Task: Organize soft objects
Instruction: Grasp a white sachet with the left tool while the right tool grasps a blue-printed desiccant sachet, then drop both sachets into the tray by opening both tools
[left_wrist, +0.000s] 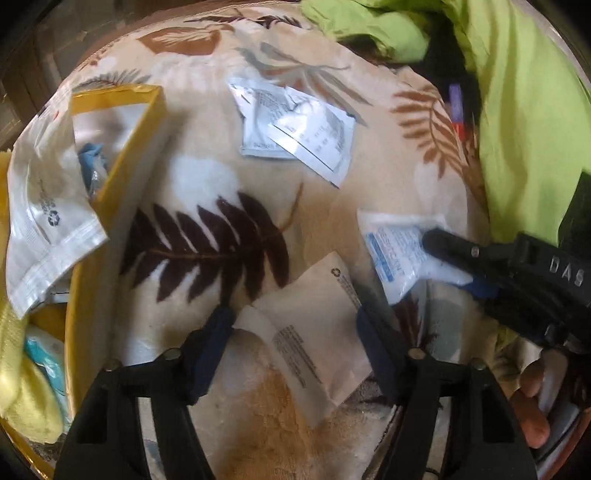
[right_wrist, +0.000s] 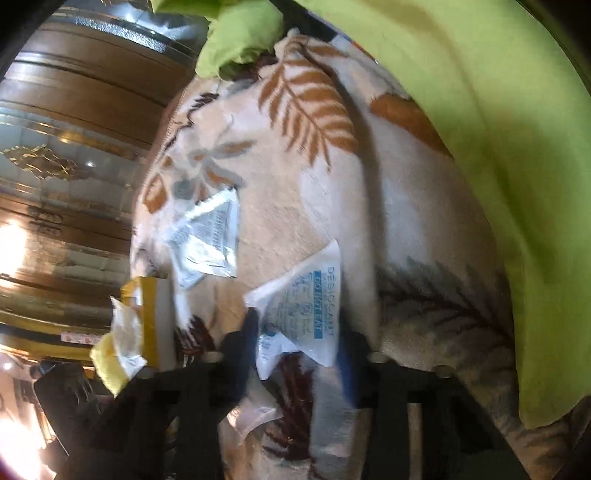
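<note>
Pick-up step in hand: the left gripper (left_wrist: 295, 325) stands spread astride a flat beige paper sachet (left_wrist: 314, 332) on the leaf-patterned fleece blanket (left_wrist: 207, 206), the right gripper (right_wrist: 299, 332) apparently pinches a white blue-printed desiccant packet (right_wrist: 295, 306), and next, by judgement, both go to the yellow cardboard box (left_wrist: 122, 155).

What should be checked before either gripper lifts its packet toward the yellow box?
1. Left gripper straddles the beige packet, fingers wide on either side: open, not yet gripping. Not ok.
2. Right gripper around the desiccant packet: a finger lies across it, but whether it is clamped cannot be told.
3. The two packets are apart, not overlapping. Ok.
4. Yellow box is open, but a large white pouch drapes over its edge. Not ok.
5. Two foil sachets remain on the leaf-print blanket, overlapping. Not ok.
</note>
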